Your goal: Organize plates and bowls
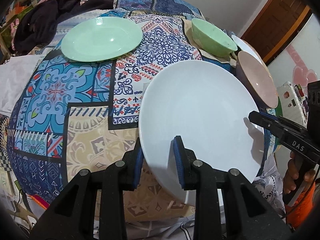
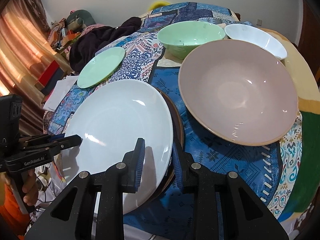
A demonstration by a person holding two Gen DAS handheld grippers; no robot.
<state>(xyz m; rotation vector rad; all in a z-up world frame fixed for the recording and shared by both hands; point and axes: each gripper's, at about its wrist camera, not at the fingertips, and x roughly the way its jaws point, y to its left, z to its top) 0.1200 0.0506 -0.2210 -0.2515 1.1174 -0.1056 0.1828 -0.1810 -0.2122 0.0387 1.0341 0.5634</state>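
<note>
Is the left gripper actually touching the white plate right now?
Touching. In the left wrist view the left gripper has its blue pads closed on the rim of the white plate, one pad on each face.

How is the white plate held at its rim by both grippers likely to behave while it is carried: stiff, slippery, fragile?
The white plate looks rigid; it keeps its shape though gripped only at the rim. Its glossy surface shows sharp highlights, so it may slip between the left gripper pads and the right gripper pads. It appears ceramic or glass, so probably breakable if dropped onto the dark plate beneath.
</note>
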